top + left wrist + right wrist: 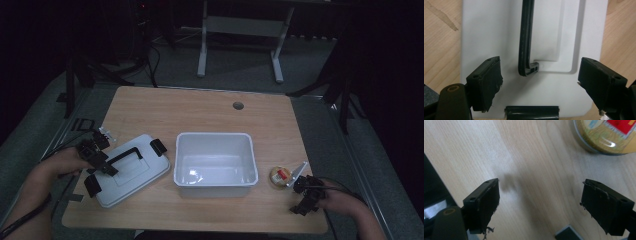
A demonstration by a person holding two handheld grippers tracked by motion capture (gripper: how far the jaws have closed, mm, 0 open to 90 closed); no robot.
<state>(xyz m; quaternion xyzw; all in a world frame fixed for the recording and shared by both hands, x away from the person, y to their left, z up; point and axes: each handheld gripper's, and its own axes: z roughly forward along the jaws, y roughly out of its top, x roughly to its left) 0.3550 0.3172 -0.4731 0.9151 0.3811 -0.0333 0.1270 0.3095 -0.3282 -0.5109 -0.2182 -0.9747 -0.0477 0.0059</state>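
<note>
A white bin lid [132,170] with a black handle [124,155] and black end latches lies flat on the table, left of the open white bin [214,159]. My left gripper [102,162] hangs open over the lid's left end; in the left gripper view its jaws stand on either side of the handle's end [527,67], touching nothing. A small round tin [281,176] with a gold and red top sits to the right of the bin. My right gripper [306,197] is open just in front of the tin [609,135], with bare table between its jaws.
The wooden table [200,112] has a round cable hole [238,105] at the back. The bin holds nothing that I can see. A small grey thing [567,233] peeks in at the bottom of the right gripper view. Desk legs stand on the floor beyond.
</note>
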